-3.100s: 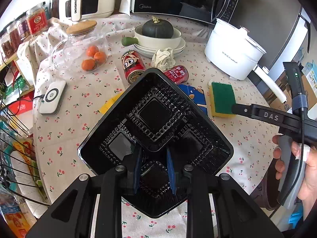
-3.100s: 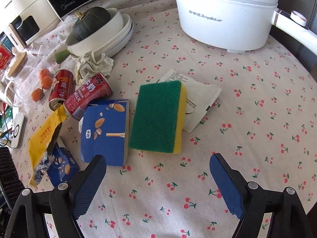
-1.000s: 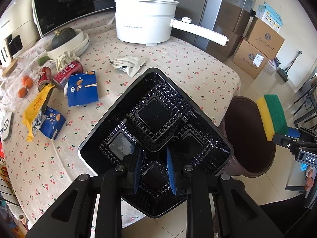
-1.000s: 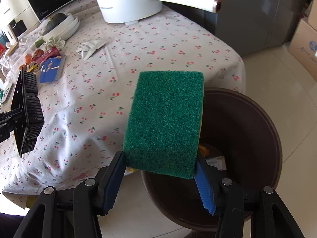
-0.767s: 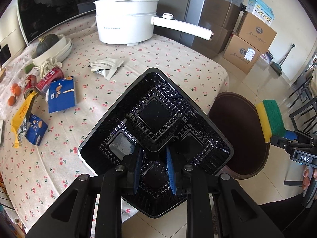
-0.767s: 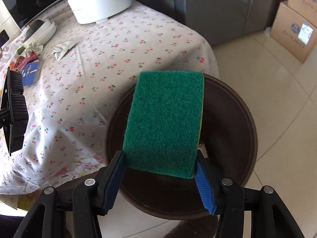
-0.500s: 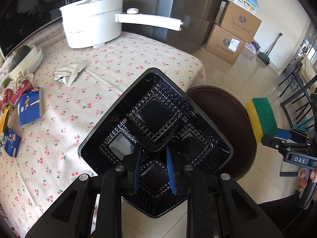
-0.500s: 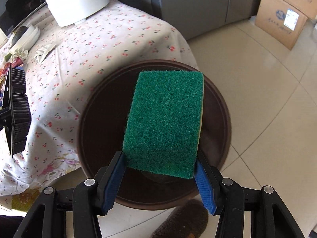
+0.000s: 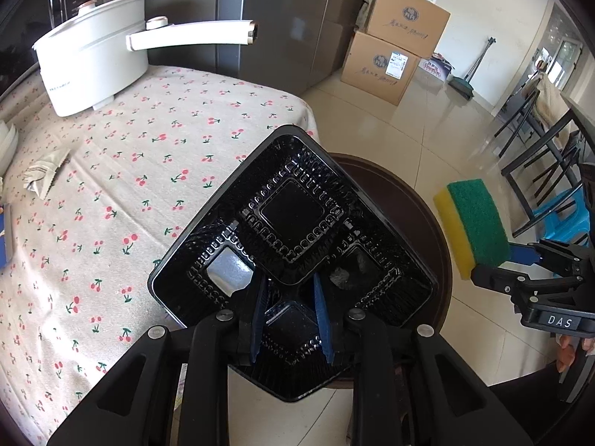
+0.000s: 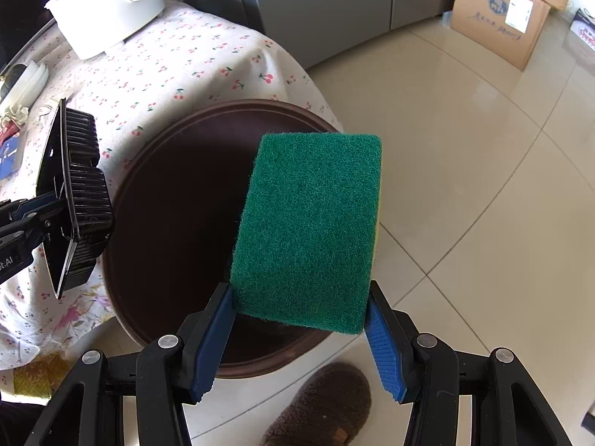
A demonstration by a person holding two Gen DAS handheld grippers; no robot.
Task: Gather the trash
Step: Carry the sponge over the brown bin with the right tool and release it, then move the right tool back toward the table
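A black plastic tray [image 9: 297, 223] with square moulded compartments is gripped by the left tool [image 9: 290, 319], whose blue pads press on the tray's near section while the jaws are just beginning to open. The tray is held tilted above the edge of the desk [image 9: 130, 171], which is covered by a cherry-print cloth, and it partly overlaps the round brown trash bin [image 10: 178, 204] standing on the tiled floor [image 10: 465, 148] just beside the desk. In the right wrist view the tray is seen edge-on at the left, over the bin's rim. A green and yellow sponge [image 10: 308, 230] is clamped between the blue pads of the right tool [image 10: 297, 334], with its green face turned toward the camera, and it is held above the right part of the bin's opening. The inside of the bin is too dark for its contents to be told. A white electric pot [image 9: 93, 55] with a long handle is set on the far side of the desk, and a crumpled wrapper [image 9: 44, 174] is left lying on the cloth near the left edge. Cardboard boxes [image 9: 394, 37] are stacked by the far wall. A brown fuzzy slipper [image 10: 323, 405] is seen on the floor below the right tool.
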